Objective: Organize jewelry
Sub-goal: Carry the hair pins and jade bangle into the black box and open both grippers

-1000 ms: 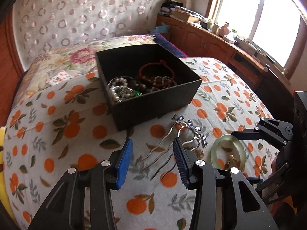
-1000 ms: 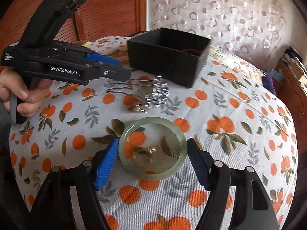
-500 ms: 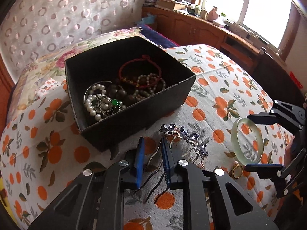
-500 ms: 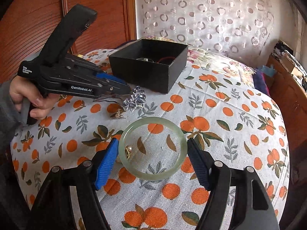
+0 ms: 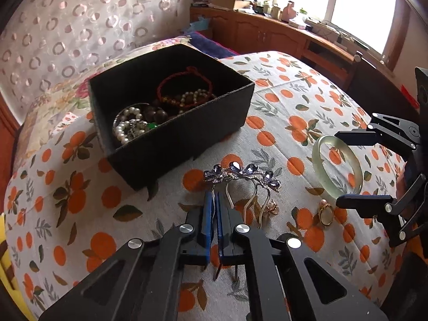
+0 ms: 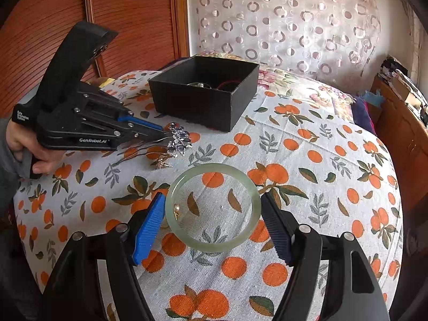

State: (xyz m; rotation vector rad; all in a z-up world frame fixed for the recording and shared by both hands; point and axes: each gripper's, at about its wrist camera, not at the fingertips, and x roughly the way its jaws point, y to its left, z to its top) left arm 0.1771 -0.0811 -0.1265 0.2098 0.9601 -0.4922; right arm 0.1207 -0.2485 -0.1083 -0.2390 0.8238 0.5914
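Observation:
A silver hairpin with purple flowers (image 5: 240,174) lies on the orange-print cloth in front of the black jewelry box (image 5: 187,136). My left gripper (image 5: 214,203) is closing its blue pads on the hairpin's leftmost prong, with no gap left. In the right wrist view the same gripper (image 6: 160,131) meets the hairpin (image 6: 178,139) from the left. A pale green bangle (image 6: 211,247) lies flat between the fingers of my right gripper (image 6: 212,198), which stands open and clear of it on both sides. The box (image 6: 195,104) holds pearl, bead and red cord bracelets.
A gold ring with a pale stone (image 5: 325,211) and a small earring (image 5: 272,207) lie between hairpin and bangle. A hand (image 6: 26,147) holds the left gripper. A wooden cabinet (image 5: 267,34) under a window lines the far right; a wooden panel (image 6: 120,13) stands behind.
The left gripper's jaws went from wide apart to pressed together on a hairpin prong, and it moved nearer the box. The right gripper stayed open around the bangle.

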